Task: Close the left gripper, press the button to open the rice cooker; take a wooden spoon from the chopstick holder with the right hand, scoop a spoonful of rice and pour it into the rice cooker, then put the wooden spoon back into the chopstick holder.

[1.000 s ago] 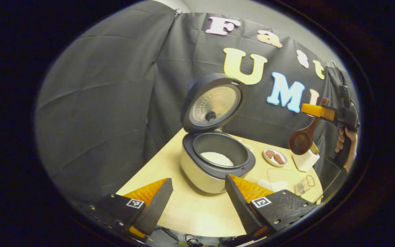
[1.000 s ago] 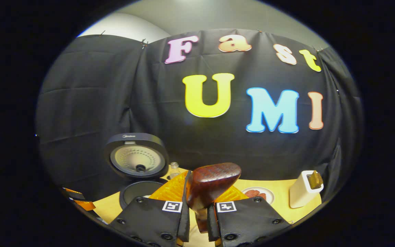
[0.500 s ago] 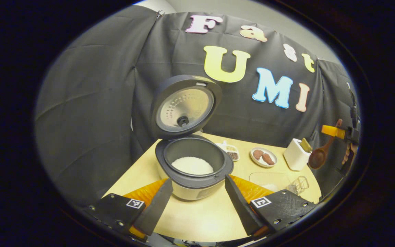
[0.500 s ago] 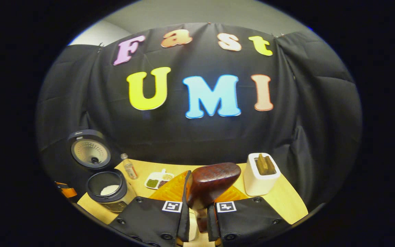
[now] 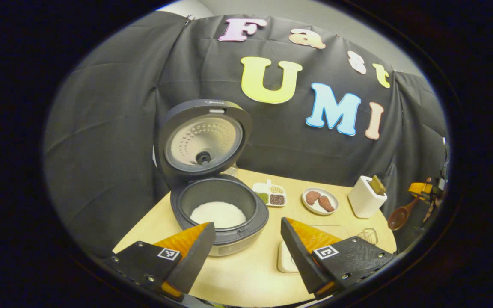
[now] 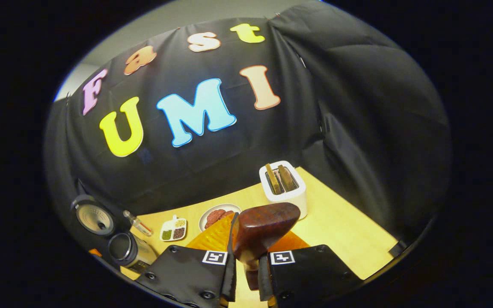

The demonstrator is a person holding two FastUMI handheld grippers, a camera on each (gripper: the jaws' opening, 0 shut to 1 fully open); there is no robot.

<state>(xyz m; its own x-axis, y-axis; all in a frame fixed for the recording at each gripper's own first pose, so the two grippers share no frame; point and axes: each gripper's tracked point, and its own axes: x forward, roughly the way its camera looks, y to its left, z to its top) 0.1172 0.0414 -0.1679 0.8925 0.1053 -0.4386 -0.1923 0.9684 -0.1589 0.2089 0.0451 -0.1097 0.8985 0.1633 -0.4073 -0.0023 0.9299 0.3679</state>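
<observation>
Swinging right tongs [image 6: 245,261], clamping wooden spoon [image 6: 261,229], toward chopstick holder [image 6: 284,187] upper-centre; left tongs [image 5: 246,248] gaping.

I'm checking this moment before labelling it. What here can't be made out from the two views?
- Wooden spoon bowl contents: right gripper view shows just its back; in the left gripper view it is too small.
- Clear tray near the chopstick holder: left gripper view, partly hidden behind the left claw finger.
- Rice cooker pot inside: right gripper view, too small and at the edge.
</observation>
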